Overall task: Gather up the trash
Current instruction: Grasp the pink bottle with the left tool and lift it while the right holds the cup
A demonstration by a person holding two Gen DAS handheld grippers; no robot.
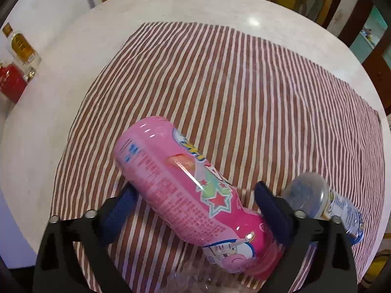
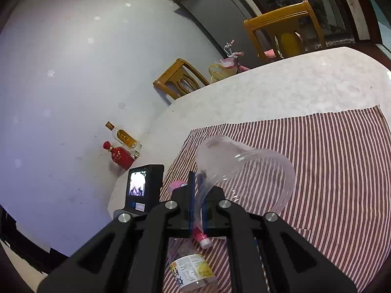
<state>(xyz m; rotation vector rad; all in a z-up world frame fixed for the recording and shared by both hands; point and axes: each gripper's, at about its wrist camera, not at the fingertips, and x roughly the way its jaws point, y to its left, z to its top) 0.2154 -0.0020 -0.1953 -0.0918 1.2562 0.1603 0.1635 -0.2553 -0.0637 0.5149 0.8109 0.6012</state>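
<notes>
On the striped cloth (image 1: pixel 244 85) near the bench's (image 1: pixel 73 48) front edge, the left gripper (image 1: pixel 193 202) is sitting spread wide around a pink bottle (image 1: pixel 185 190) that is lying on its side, its pads not clearly touching it, while a clear bottle (image 1: pixel 325 205) is lying just beside to the right. Further right, the right gripper (image 2: pixel 198 202) is pinching the thin wall of a clear plastic cup (image 2: pixel 244 168), holding it above the cloth. Both bottles are looking light, slick and easily dented, so I would take the pink one across its waist.
</notes>
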